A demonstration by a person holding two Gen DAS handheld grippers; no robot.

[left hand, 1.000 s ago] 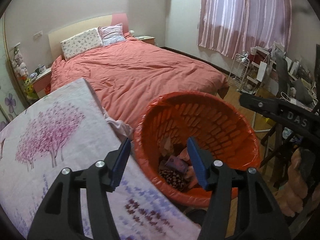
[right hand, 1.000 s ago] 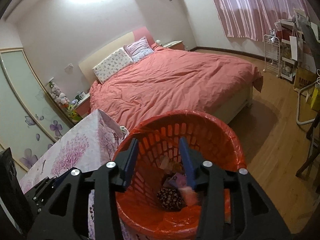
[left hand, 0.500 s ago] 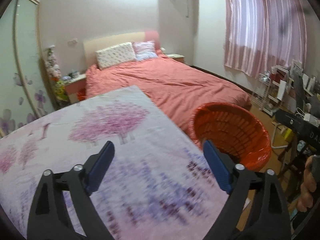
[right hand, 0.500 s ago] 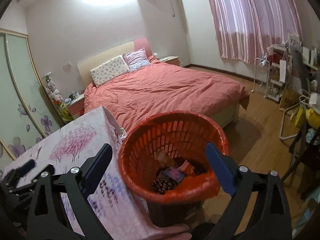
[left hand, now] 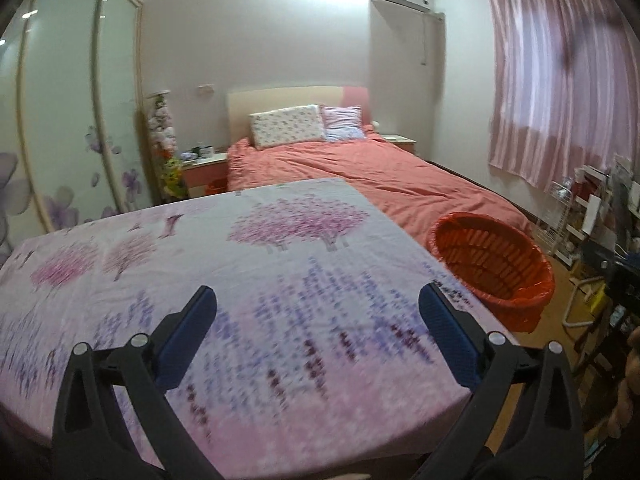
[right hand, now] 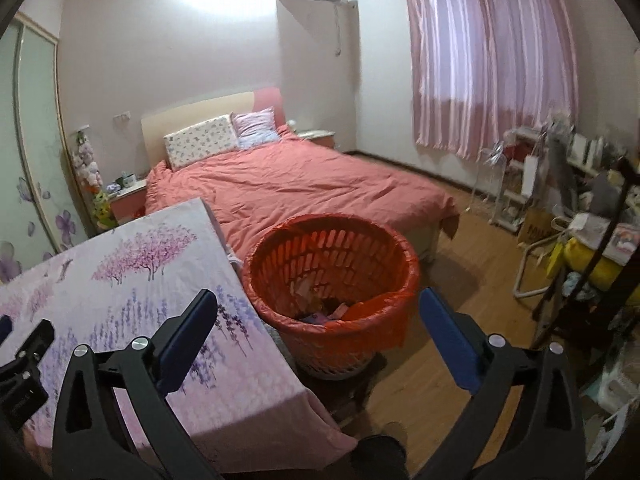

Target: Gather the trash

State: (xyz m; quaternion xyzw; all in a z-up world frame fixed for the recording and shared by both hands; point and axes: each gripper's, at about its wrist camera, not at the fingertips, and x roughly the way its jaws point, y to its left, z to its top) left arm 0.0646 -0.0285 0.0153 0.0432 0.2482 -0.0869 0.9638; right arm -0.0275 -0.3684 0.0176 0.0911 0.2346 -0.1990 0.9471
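Observation:
An orange-red slatted basket [right hand: 332,256] lined with a red bag stands on the floor by the table corner. Several pieces of trash [right hand: 326,314] lie at its bottom. In the left wrist view the basket [left hand: 492,256] is off to the right, past the table edge. My left gripper [left hand: 317,292] hovers over the floral tablecloth [left hand: 280,248], its jaws opening wide with nothing between them. My right gripper [right hand: 317,295] is back from the basket and above it. Its jaws are opening too, and they are empty.
A bed with a coral cover [right hand: 300,184] lies beyond the basket. Cluttered shelves and racks [right hand: 580,200] line the right wall under pink curtains. A glass-front wardrobe [left hand: 60,120] and a nightstand [left hand: 200,160] are at the left. Wooden floor [right hand: 460,280] shows right of the basket.
Both grippers pulled back from over the basket and their jaws spread wide. The left one swung left over the table. The trash now lies in the basket.

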